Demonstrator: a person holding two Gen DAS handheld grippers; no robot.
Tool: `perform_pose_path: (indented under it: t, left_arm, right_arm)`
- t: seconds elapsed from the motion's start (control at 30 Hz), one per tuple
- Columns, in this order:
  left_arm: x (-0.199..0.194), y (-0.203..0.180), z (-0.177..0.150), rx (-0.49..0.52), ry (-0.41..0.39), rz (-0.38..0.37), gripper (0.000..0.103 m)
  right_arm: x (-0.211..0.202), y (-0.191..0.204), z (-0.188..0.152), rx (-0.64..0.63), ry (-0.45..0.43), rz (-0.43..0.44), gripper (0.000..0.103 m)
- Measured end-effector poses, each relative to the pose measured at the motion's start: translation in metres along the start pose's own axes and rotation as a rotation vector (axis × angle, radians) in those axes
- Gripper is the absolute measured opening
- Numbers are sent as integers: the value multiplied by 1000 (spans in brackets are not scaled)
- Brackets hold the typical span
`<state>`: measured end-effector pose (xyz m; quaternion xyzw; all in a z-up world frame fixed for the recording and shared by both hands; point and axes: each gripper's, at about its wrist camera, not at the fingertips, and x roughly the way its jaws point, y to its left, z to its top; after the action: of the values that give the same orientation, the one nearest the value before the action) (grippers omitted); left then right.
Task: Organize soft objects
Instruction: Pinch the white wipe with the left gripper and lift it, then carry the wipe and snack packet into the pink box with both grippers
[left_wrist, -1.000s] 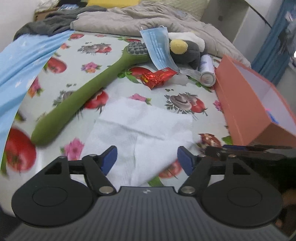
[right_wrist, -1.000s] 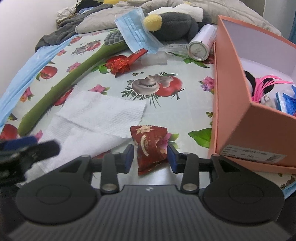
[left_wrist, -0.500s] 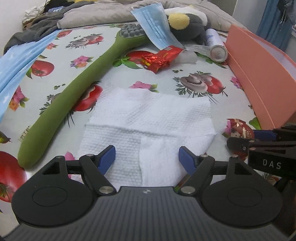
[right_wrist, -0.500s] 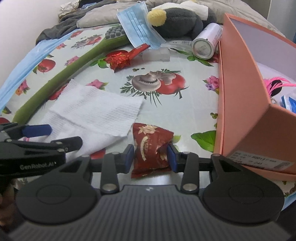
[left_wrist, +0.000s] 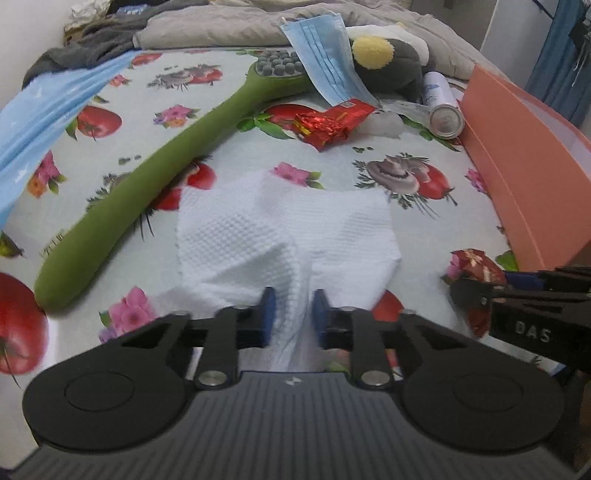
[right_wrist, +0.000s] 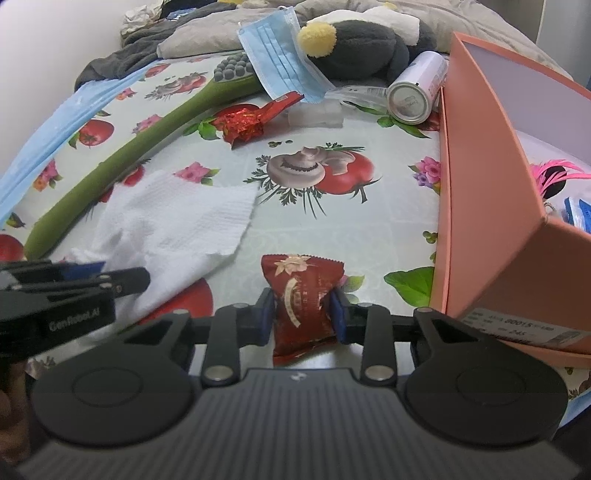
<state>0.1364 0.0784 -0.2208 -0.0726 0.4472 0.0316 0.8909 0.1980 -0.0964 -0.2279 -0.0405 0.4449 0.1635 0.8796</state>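
Both grippers are angled down over the tomato-and-flower printed cloth (left_wrist: 229, 122), side by side and close together. The left gripper (left_wrist: 290, 314) is closing, its blue pads (left_wrist: 268, 309) squeezing a bunched ridge of the white embossed paper towel (left_wrist: 280, 229); the near edge of that towel is gathered up between the pads while the rest lies spread flat ahead of them. From the right wrist view the left gripper (right_wrist: 110, 275) pokes in at the left edge, sitting on the towel's near corner.

The right gripper (right_wrist: 302, 314) is closing too, narrow now, with its pads pressing both sides of the dark red printed snack packet (right_wrist: 301, 295). The packet lies lengthwise between the fingers, its top end sticking out ahead and its lower end reaching back toward the gripper body. It sits just beside the near corner of the open salmon-pink cardboard box (right_wrist: 491, 206), which holds something pink and something blue inside; I can't tell what they are.

Counting the rest: one long green soft massage stick with grey nubs on its head (left_wrist: 155, 173) lying diagonally left of the towel, one blue pleated face mask (left_wrist: 325, 62) draped over its head end, one crumpled shiny red foil wrapper (left_wrist: 332, 123) just below the mask, one dark grey plush toy with a yellow pompom (right_wrist: 354, 44), one white spray can (right_wrist: 415, 92) on its side against the box, and a clear plastic wrapper (right_wrist: 317, 114) beside the foil. So, two red packets, one towel, one mask.
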Motion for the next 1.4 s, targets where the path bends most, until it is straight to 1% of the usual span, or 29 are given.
perform_pose_path:
  t: [0.03, 0.1, 0.17, 0.37, 0.63, 0.83, 1.1, 1.4]
  left_arm:
    - [-1, -1, -1, -6, 3, -7, 9]
    - [-4, -1, -2, -41, 10, -19, 7]
    - [-7, 0, -3, -70, 14, -34, 6]
    - [-24, -2, -5, -91, -10, -48, 6]
    - [-71, -4, 10, -112, -106, -56, 5]
    - [-110, -8, 24, -132, -184, -89, 5]
    - [-156, -24, 31, -103, -266, -126, 5]
    - [-200, -44, 33, -71, -333, -176, 5]
  right_arm:
    - [-1, 0, 0, -2, -1, 2, 32]
    - [-3, 0, 0, -5, -3, 5, 32]
    - [-5, 0, -1, -8, -4, 7, 32]
    - [-22, -1, 3, -7, -42, 11, 31]
    - [-64, -3, 19, 9, -131, 32, 31]
    - [-101, -4, 30, 9, -198, 72, 31]
    - [-142, -3, 33, 7, -273, 91, 31]
    - [-187, -9, 36, 7, -362, 73, 32]
